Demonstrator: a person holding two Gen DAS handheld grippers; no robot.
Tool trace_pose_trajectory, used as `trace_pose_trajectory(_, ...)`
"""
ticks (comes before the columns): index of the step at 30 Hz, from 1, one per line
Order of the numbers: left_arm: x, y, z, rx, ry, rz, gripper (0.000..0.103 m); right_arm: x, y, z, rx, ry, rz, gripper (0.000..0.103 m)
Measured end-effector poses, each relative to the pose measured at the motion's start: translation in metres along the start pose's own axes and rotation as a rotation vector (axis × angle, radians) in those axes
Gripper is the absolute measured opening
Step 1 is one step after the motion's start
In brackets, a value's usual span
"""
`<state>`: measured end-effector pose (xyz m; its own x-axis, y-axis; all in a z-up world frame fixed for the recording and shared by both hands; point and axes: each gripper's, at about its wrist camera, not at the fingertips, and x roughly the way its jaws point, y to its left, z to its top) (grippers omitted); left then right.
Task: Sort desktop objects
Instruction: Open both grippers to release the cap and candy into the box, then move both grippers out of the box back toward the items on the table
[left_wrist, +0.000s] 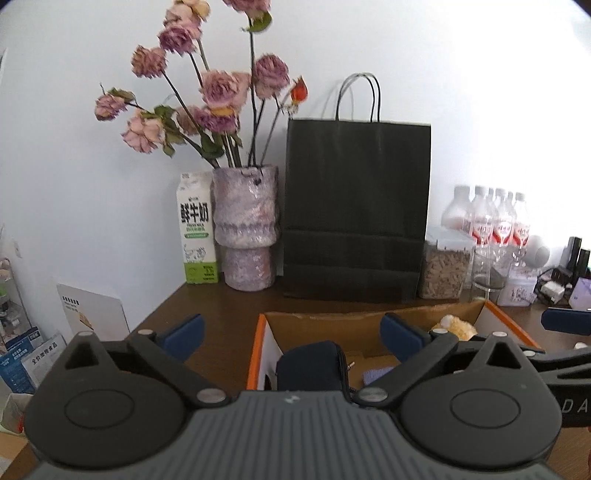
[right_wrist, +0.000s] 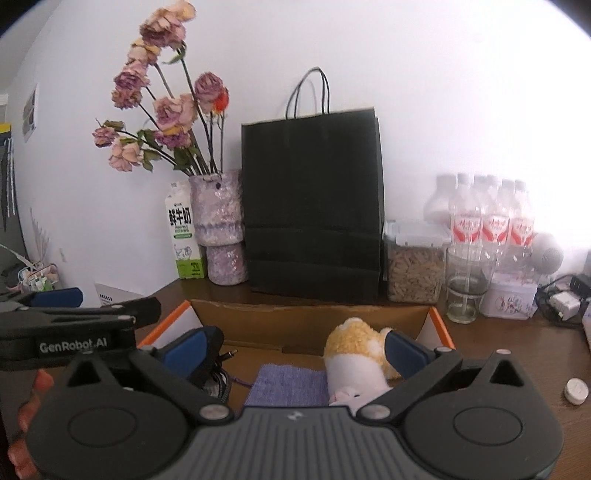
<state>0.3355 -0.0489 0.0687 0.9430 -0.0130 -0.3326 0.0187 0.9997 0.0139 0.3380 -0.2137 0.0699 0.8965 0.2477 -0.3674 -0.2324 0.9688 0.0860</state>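
An open cardboard box (left_wrist: 317, 320) with orange edges sits on the dark wooden desk; it also shows in the right wrist view (right_wrist: 295, 325). Inside lie a dark zip pouch (left_wrist: 312, 365), a purple cloth (right_wrist: 288, 384), a black cable (right_wrist: 219, 376) and a yellow-and-white plush toy (right_wrist: 354, 354). My left gripper (left_wrist: 291, 334) is open and empty above the box's left end, over the pouch. My right gripper (right_wrist: 295, 349) is open and empty over the box, its right finger beside the plush toy.
Against the wall stand a milk carton (left_wrist: 195, 229), a vase of dried roses (left_wrist: 247, 229), a black paper bag (left_wrist: 354, 210), a jar of grain (right_wrist: 413, 262), several water bottles (right_wrist: 491, 221), a glass (right_wrist: 465, 288). A small white cap (right_wrist: 576, 390) lies at the right.
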Motion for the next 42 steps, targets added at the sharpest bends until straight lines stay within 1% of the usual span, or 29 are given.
trace_pose_trajectory(8, -0.039, 0.010, 0.010, -0.020, -0.013, -0.022, 0.103, -0.046, 0.013, 0.009, -0.032, -0.052, -0.013, 0.103)
trace_pose_trajectory(16, -0.092, 0.018, 0.004, -0.024, -0.032, -0.018, 0.103, -0.102, 0.029, 0.003, -0.070, -0.085, -0.021, 0.103)
trace_pose_trajectory(20, -0.116, 0.023, -0.003, -0.029, -0.039, -0.019, 0.103, -0.125, 0.033, -0.004, -0.078, -0.090, -0.026, 0.103)
trace_pose_trajectory(23, -0.131, 0.028, -0.013, -0.046, -0.039, -0.013, 0.103, -0.139, 0.034, -0.015, -0.070, -0.079, -0.025, 0.103)
trace_pose_trajectory(27, -0.145, 0.033, -0.028, -0.048, -0.018, -0.027, 0.103, -0.154, 0.034, -0.035, -0.063, -0.051, -0.030, 0.103)
trace_pose_trajectory(36, -0.166, 0.044, -0.067, -0.059, 0.032, -0.037, 0.103, -0.177, 0.039, -0.083, -0.085, 0.013, -0.062, 0.103)
trace_pose_trajectory(42, -0.179, 0.054, -0.094, -0.086, 0.080, -0.047, 0.103, -0.185, 0.036, -0.117, -0.039, 0.077, -0.058, 0.103)
